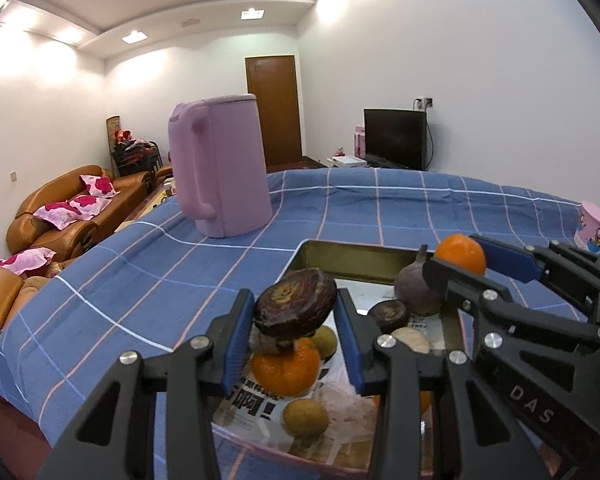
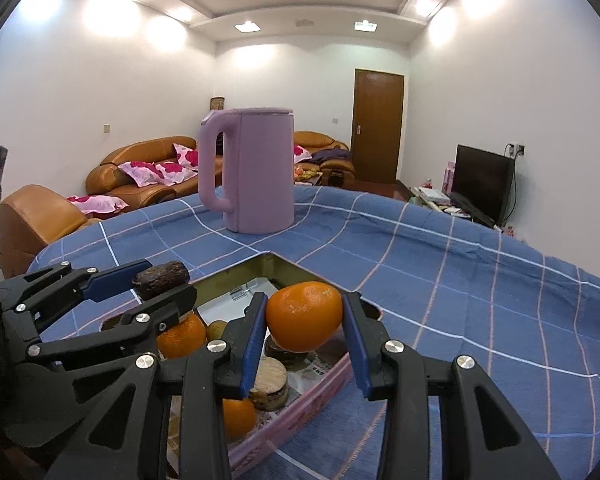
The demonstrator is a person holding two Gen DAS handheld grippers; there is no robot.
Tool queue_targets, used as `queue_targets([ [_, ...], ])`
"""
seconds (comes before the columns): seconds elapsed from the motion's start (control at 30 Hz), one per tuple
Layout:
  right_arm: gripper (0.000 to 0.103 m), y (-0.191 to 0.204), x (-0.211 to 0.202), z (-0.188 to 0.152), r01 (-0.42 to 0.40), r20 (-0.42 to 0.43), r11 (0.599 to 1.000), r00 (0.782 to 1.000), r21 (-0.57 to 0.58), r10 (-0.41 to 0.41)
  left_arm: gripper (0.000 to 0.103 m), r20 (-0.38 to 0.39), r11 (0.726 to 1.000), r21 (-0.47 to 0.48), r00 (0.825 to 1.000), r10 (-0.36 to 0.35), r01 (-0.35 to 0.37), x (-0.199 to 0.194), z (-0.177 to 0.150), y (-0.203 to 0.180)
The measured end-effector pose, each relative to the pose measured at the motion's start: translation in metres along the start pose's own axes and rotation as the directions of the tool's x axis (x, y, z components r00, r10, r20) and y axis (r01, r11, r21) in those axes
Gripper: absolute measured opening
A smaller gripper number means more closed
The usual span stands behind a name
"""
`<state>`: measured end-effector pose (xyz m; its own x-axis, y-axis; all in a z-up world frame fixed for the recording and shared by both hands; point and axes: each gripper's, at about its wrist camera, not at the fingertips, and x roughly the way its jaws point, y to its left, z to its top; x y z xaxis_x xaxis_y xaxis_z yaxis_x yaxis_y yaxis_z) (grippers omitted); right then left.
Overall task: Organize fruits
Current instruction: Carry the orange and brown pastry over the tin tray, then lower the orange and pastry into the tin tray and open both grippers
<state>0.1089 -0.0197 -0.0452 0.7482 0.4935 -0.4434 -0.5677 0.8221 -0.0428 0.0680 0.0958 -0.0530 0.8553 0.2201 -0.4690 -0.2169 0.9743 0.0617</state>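
Fruit fills the tin under my jaws: an orange, two greenish fruits, a dark round one with a stem, a small dark disc and pale wooden-looking pieces, all on printed paper lining the bottom. The tin's pink rim faces me.

My left gripper is clamped on a dark brown disc, blue pads pressing on both sides, held just above the tin's near part. My right gripper is closed tight on a second orange, held over the tin's right side. The two grippers sit just beside each other.

The tin rests on a table under a blue checked cloth. Farther back towards the left edge stands a lilac kettle, upright, handle to the left. A pink cup sits near the right edge.

Behind are brown sofas with pink cushions, a wooden door, a dark TV, white walls and ceiling lights.
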Motion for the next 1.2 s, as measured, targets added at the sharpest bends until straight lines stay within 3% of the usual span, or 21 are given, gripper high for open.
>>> queue_targets([
  [0.77,0.04,0.011,0.025,-0.007,-0.059,-0.118,0.998,0.991,-0.001,0.059,0.044,-0.047,1.0,0.015,0.999,-0.01,0.011,0.005,-0.01,0.011],
  [0.9,0.043,0.009,0.026,-0.007,-0.054,-0.129,0.999,0.99,0.009,0.054,0.051,-0.048,1.0,0.007,0.999,-0.009,0.01,0.003,-0.011,0.013],
  [1.07,0.061,0.0,0.017,-0.008,-0.028,-0.111,0.999,0.993,0.044,0.033,0.072,-0.031,1.0,-0.019,0.999,-0.013,0.012,-0.005,-0.011,0.02],
  [1.2,0.063,-0.004,0.002,-0.008,-0.012,-0.083,0.998,0.996,0.064,0.017,0.077,-0.007,1.0,-0.023,1.0,-0.016,0.016,-0.016,-0.01,0.02],
])
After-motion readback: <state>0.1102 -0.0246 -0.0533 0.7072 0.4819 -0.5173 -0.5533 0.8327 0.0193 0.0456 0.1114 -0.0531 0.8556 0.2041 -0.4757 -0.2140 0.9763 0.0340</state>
